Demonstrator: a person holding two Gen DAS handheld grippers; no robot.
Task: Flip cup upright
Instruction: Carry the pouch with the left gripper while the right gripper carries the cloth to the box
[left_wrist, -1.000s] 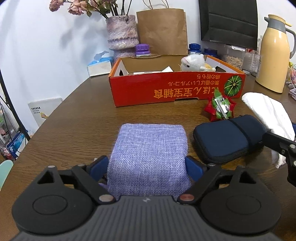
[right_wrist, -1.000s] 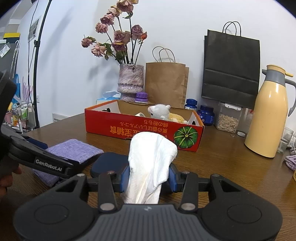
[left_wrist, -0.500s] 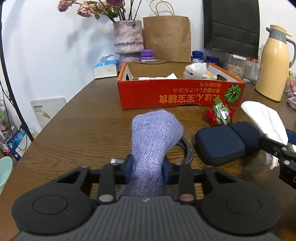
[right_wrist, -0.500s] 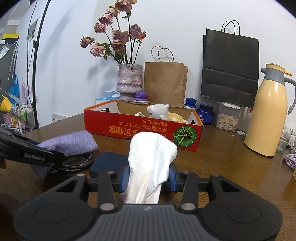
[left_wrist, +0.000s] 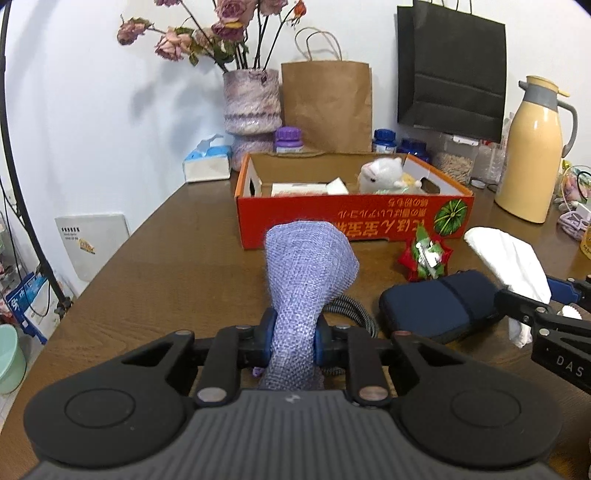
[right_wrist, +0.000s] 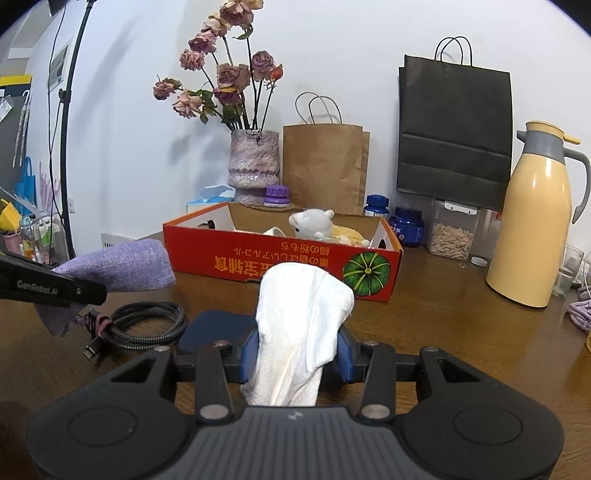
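No cup shows in either view, so the thing to be turned upright cannot be placed; it may be hidden under something or out of frame. What fills the middle of the left view is a purple cloth, pinched between the fingers of the left gripper and lifted off the desk. In the centre of the right view the right gripper is clenched on a white cloth, also held up. Just past the purple cloth a coiled cable lies on the desk, with a dark blue pouch beside it at lower right. Further back, in the upper middle, stands a red cardboard box with a plush toy inside; a yellow jug is at the right edge.

The risk I see is that both grippers are occupied with cloth, leaving nothing free for a cup. A dangling cloth could also snag the cable, or drape over the cup and knock it.
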